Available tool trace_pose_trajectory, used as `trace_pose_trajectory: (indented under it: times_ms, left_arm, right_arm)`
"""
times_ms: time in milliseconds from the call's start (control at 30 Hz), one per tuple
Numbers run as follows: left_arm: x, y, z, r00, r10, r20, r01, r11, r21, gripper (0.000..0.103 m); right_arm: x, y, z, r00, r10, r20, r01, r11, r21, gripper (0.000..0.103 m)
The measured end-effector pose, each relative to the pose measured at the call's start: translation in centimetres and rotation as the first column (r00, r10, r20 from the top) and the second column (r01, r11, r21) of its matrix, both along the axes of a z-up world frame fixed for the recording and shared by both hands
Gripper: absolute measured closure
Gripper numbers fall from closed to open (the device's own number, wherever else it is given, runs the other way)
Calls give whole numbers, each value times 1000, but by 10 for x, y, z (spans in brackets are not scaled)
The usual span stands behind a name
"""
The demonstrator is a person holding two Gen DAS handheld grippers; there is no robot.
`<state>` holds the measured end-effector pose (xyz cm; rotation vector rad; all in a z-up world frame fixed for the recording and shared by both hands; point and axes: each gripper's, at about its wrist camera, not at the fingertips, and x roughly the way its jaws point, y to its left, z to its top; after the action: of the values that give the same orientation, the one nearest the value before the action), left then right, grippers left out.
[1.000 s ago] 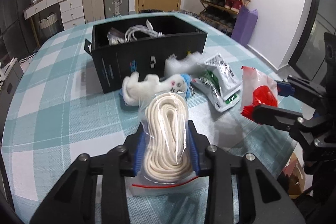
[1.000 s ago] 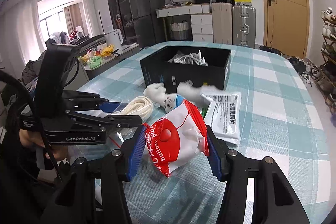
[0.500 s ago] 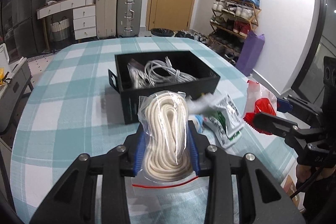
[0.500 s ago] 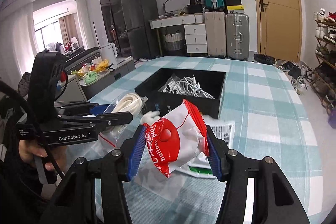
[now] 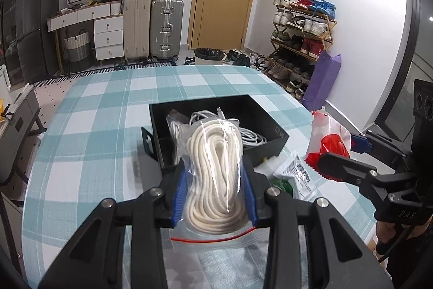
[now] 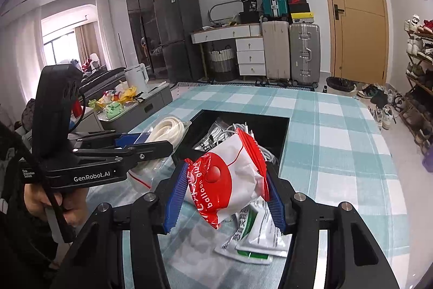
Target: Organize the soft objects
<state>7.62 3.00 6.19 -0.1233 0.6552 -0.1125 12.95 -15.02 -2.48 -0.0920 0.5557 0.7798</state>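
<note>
Both hand-held grippers went up and fwd in the last sec. A sec ago I had them low over the surface, w/ the little plush toy and the packets right in front. Now I look down into the black box [image 5: 270,138] from above, and the toy is out of sight in both views. So I think the pick-up part is done for these two things, and the drop into the box comes next.

Left hand-held gripper [image 5: 215,190] is clenched on the rope bag [image 5: 213,172], a clear zip bag w/ a coil of white rope. Blue pads squeeze it on both sides. The bag sticks up and fwd, and its top covers the near left part of the box, so I judge it's about over the near edge, not inside yet.

Right hand-held gripper [image 6: 220,197] is clenched on the balloon pack [image 6: 226,176], red and white, tilted in the grip. It sits in front of the box's near wall, above the surface [image 6: 338,142].

The box already has white cables [image 6: 230,130] in it, but there's free room on the right side. The green-white packets [image 6: 259,234] lie flat on the surface just under the right gripper, not picked up yet
</note>
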Motion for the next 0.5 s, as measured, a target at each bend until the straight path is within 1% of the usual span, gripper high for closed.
trace_pose_trajectory:
  times_ms: [500]
  left_arm:
    - [29, 5, 10, 1000, 4, 5, -4, 1000, 3, 68]
  right_arm:
    - [32, 17, 10, 1000, 10, 5, -10, 1000, -6, 49]
